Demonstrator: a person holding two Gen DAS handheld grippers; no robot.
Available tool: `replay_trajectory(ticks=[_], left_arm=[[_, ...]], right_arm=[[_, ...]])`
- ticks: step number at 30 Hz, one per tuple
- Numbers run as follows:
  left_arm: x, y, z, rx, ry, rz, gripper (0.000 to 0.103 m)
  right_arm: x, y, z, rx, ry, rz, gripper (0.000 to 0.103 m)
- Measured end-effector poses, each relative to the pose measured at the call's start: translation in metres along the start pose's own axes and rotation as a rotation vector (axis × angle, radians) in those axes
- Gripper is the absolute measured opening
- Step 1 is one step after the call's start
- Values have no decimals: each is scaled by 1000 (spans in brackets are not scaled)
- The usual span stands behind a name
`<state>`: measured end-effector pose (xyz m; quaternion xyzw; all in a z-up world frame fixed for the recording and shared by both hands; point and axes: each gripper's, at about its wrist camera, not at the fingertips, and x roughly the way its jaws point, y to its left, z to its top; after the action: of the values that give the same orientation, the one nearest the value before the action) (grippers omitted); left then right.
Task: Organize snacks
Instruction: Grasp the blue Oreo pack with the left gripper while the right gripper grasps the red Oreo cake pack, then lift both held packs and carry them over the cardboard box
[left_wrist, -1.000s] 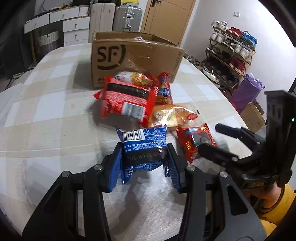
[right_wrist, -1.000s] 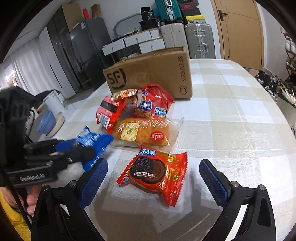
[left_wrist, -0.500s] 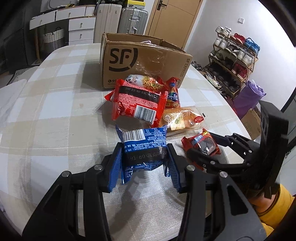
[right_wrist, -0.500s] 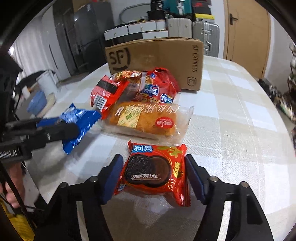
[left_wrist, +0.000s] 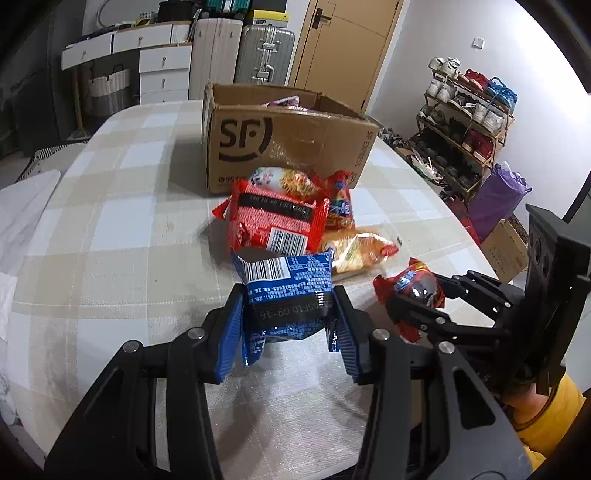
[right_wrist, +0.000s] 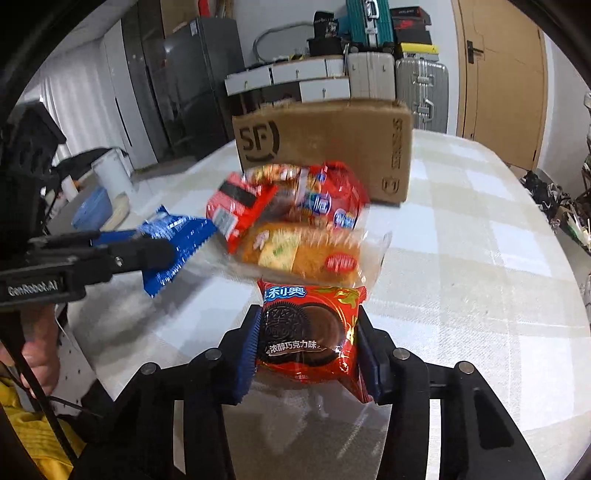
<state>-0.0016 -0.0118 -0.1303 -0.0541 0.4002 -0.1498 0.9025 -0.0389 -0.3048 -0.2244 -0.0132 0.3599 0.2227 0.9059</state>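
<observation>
1. Firstly, the cardboard box (left_wrist: 284, 147) with the black "SF" print stands on the far part of the checked table (left_wrist: 110, 221), its top open. From the left wrist view only a bit of pink and dark wrapping shows over its rim; what else is inside I cannot tell.
2. Just before the box lies a pile of snacks: a red noodle packet (left_wrist: 275, 225) with its barcode side up, a second red bag (right_wrist: 328, 199) behind it that touches the box, and a bread in clear wrap (right_wrist: 306, 251) nearer to the grippers.
3. The left gripper (left_wrist: 288, 317) is closed on the blue snack packet (left_wrist: 286, 291); both blue pads press its sides and the packet is crumpled between them.
4. The right gripper (right_wrist: 306, 343) has just been closing, and its pads now press the two sides of the red Oreo packet (right_wrist: 308, 328), which stands between them in front of the bread.
5. Both packets are outside the box, near the table's front edge.
6. A hand (right_wrist: 40, 354) and a yellow sleeve (left_wrist: 550, 417) show at the picture edges.
</observation>
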Motion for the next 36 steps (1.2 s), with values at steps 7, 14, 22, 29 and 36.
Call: replay_trajectory(ticks=[7, 14, 22, 29, 36], left_arm=[[-20, 3, 8, -24, -26, 26, 43], [-41, 3, 27, -13, -77, 44, 43], [-81, -12, 61, 20, -180, 53, 43], [-118, -22, 89, 40, -269, 46, 43], [-142, -16, 114, 10, -332, 58, 43]], right_arm=[[-27, -17, 7, 67, -63, 19, 48], [-63, -37, 32, 118, -159, 42, 48], [-114, -28, 85, 83, -298, 138, 48], [-153, -7, 127, 35, -397, 218, 48], [-159, 6, 153, 18, -409, 280, 48]])
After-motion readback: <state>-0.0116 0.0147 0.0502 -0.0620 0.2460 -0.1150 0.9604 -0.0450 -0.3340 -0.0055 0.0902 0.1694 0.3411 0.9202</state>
